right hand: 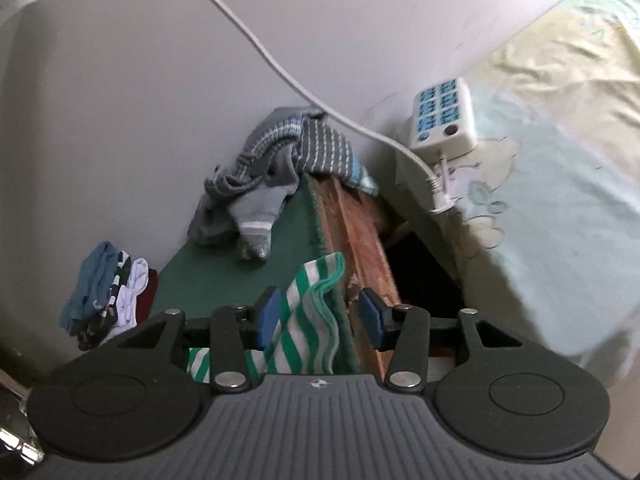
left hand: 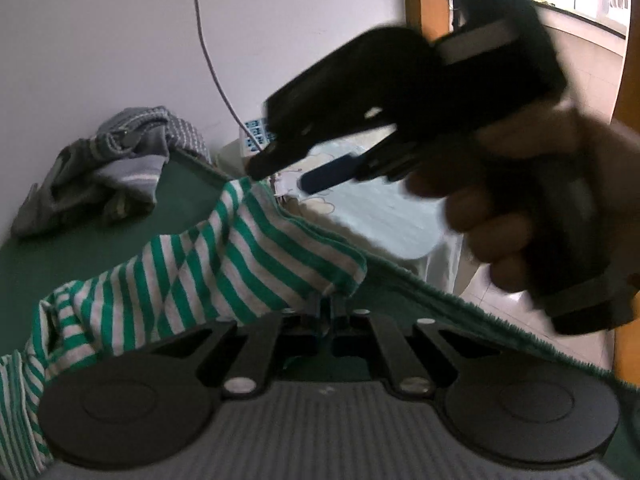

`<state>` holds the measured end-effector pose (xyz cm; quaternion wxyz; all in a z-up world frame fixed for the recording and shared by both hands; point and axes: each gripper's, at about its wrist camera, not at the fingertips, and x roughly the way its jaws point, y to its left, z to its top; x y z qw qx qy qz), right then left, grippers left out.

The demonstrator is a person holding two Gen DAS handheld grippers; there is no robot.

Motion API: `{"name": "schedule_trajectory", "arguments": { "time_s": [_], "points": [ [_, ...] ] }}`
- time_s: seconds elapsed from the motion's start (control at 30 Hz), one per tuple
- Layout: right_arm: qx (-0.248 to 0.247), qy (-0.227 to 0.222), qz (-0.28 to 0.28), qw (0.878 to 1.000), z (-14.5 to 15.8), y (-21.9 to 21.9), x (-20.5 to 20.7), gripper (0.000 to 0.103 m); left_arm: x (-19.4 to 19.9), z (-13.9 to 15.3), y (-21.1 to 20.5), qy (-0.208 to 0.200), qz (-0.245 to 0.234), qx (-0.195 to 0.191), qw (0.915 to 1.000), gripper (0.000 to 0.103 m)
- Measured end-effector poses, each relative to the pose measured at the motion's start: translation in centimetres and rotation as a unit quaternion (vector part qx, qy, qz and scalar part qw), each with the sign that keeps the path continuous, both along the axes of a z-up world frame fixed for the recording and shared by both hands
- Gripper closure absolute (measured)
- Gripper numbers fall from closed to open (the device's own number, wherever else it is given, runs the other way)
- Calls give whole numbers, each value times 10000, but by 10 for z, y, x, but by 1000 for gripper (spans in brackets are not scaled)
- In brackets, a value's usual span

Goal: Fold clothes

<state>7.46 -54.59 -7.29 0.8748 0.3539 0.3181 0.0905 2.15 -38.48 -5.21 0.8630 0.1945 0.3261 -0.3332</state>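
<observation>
The left claw is seen clenched on the hem of the green-and-white striped garment, at the near edge of the green counter cover. No gap is left btwn its jaws; the cloth is pinched there and bunched up to the left of the grip. The garment is spread diagonally across the cover, from lower left up toward the counter's right edge.

The right claw is held released, its blue pads well apart. In the right wrist view a folded part of the striped garment lies btwn and below the pads, w/ nothing pressed on it. In the left wrist view this claw is seen blurred, gripped by a hand, above the garment's far end; whether the cloth is touched there can't be told.

A heap of grey striped clothes is piled at the counter's far corner, against the wall. A small stack of folded items sits at the left. The counter's wooden side is exposed beside the cover. A white power strip w/ its cable rests on the bed to the right.
</observation>
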Motion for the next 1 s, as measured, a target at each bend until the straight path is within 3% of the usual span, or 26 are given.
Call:
{"name": "schedule_trajectory", "arguments": {
  "time_s": [0.1, 0.13, 0.17, 0.23, 0.47, 0.63, 0.83, 0.93, 1.0],
  "points": [
    [-174, -48, 138, 9997, -5, 10, 10, 62, 1, 3, 3, -46, 72, -80, 9999, 102],
    [-272, -76, 149, 9995, -6, 13, 12, 70, 0, 4, 3, -83, 73, -67, 9999, 102],
    [-370, -103, 160, 9991, -6, 16, 14, 87, -1, 4, 4, -123, 70, -49, 9999, 102],
    [-541, -203, 128, 9982, -5, 17, 16, 96, -2, 4, 6, -142, 64, -62, 9999, 102],
    [-270, -531, 155, 9981, 15, 10, 11, 98, -5, 9, 7, -19, 136, -348, 9993, 103],
    [-215, -561, 176, 9980, 21, 9, 7, 98, -5, 24, 19, 219, 249, -807, 9962, 103],
    [-99, -555, 229, 9981, 31, 12, 5, 98, 2, 50, 61, 672, 719, -1708, 9804, 103],
    [-1, -642, 323, 9974, 43, 19, 4, 98, 1, 69, 88, 651, 1020, -2071, 9708, 103],
    [63, -720, 389, 9966, 54, 29, 5, 98, -2, 77, 102, 559, 1133, -2106, 9694, 103]
  ]
}}
